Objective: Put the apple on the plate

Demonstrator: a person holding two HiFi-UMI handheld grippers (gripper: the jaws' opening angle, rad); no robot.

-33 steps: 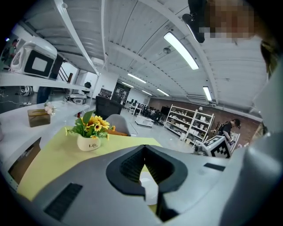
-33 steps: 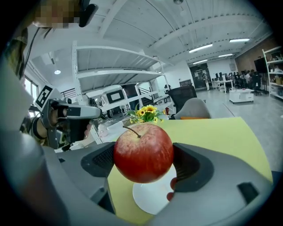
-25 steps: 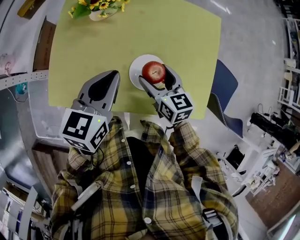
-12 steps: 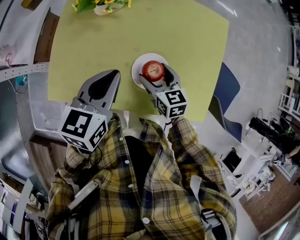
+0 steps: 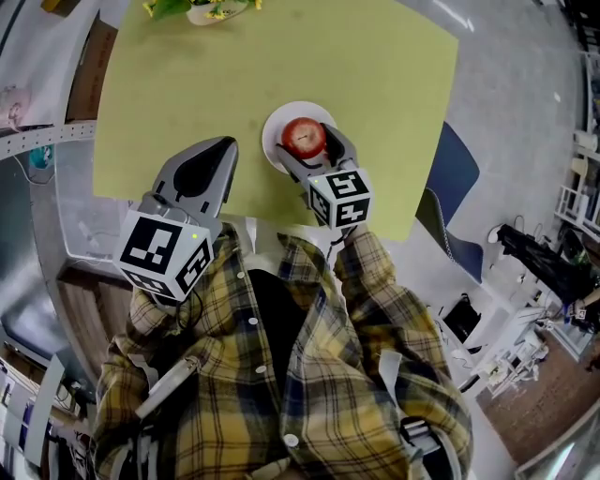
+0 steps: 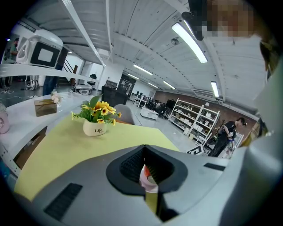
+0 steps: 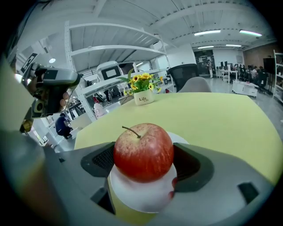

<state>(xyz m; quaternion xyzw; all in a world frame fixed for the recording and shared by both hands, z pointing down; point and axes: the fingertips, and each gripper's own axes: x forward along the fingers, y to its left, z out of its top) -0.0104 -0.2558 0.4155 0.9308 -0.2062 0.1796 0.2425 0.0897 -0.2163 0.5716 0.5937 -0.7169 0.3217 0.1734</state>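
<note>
A red apple sits between the jaws of my right gripper, which is shut on it. Directly beneath it, a small white plate rests on the yellow-green table. In the right gripper view the apple stands upright with its stem up, the plate just below it; whether they touch I cannot tell. My left gripper hovers over the table's near edge, left of the plate, shut and holding nothing. In the left gripper view its jaws leave only a thin slit.
A white pot of yellow flowers stands at the table's far edge, also visible as the flower pot. A blue chair is at the table's right side. Shelves and benches lie to the left of the table.
The right gripper has shifted slightly with the apple over the plate, and the apple looks a little smaller from the head. The left gripper has barely moved.
</note>
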